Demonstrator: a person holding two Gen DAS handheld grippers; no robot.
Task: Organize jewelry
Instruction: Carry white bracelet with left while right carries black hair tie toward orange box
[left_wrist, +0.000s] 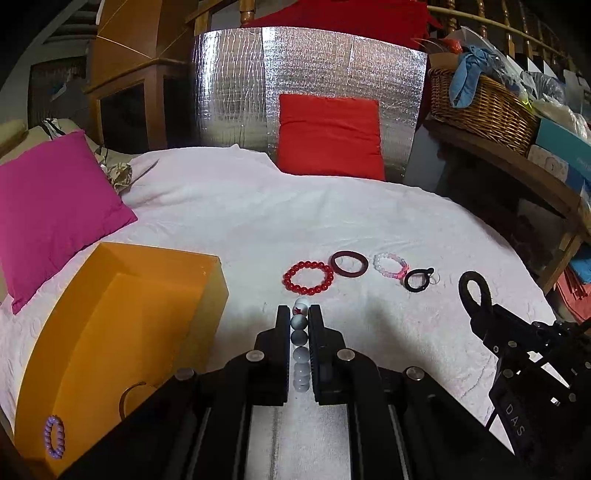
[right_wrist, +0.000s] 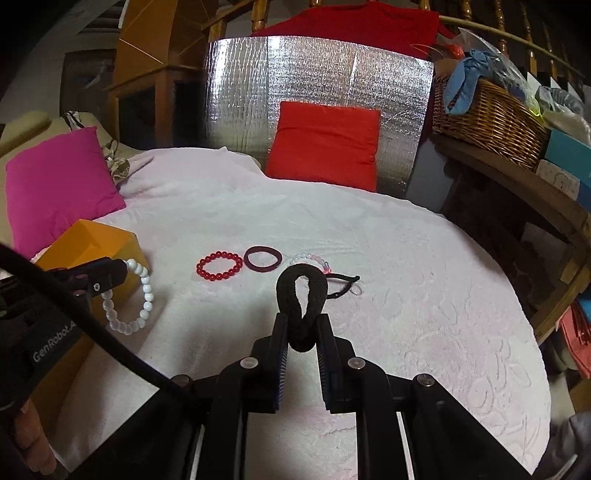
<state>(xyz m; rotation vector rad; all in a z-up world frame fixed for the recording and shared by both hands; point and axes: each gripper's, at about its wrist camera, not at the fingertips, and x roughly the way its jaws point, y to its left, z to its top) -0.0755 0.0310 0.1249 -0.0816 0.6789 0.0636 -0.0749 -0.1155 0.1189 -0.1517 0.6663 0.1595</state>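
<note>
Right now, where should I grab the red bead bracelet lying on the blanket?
Probably pinch the near arc of the red bead bracelet from above, one finger inside the loop and one outside. It lies flat on the blanket, so only its top shows. The dark red ring sits close on its far right, so that side is crowded.

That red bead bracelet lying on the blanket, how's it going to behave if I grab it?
The red bead bracelet probably flexes and sags, since it's separate beads on a string. The glossy round beads look slippery. On the soft blanket it likely won't roll.
</note>
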